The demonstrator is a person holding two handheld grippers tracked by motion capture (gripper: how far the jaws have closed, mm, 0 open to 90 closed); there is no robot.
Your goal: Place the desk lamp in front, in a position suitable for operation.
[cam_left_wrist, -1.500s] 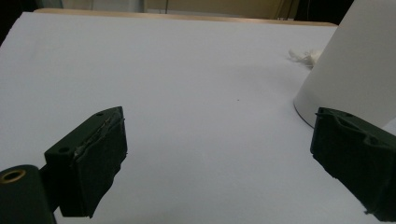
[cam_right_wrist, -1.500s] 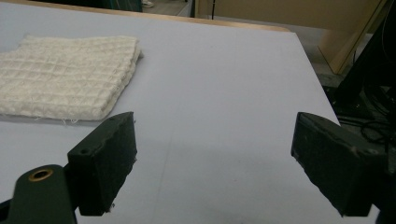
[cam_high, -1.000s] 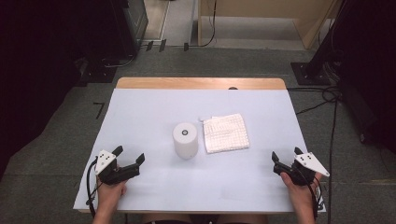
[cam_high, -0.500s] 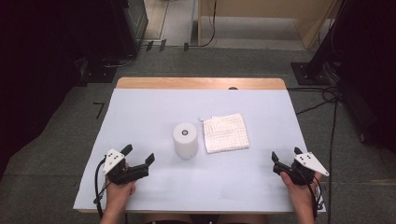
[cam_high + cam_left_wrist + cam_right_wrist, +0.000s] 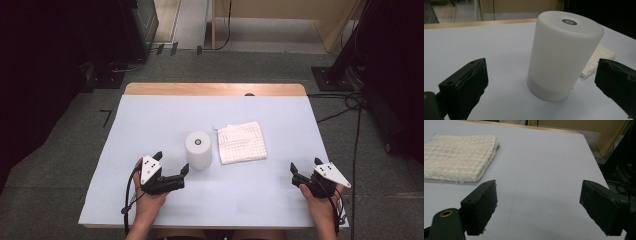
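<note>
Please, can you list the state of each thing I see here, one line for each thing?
White frosted plastic cylinder: upright on the table, ungrasped.
Folded cream waffle-weave cloth: flat, beside the cylinder.
Left gripper: open, jaws either side of the cylinder.
Right gripper: open, empty.

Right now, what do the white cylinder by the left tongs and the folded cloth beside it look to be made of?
White cylinder: probably frosted, matte plastic; smooth wall, soft sheen, rounded top edge, a small grey ring on top. It could be silicone.
Folded cloth: woven fabric, likely cotton, cream, with a raised waffle grid and frayed threads along its edge.
</note>
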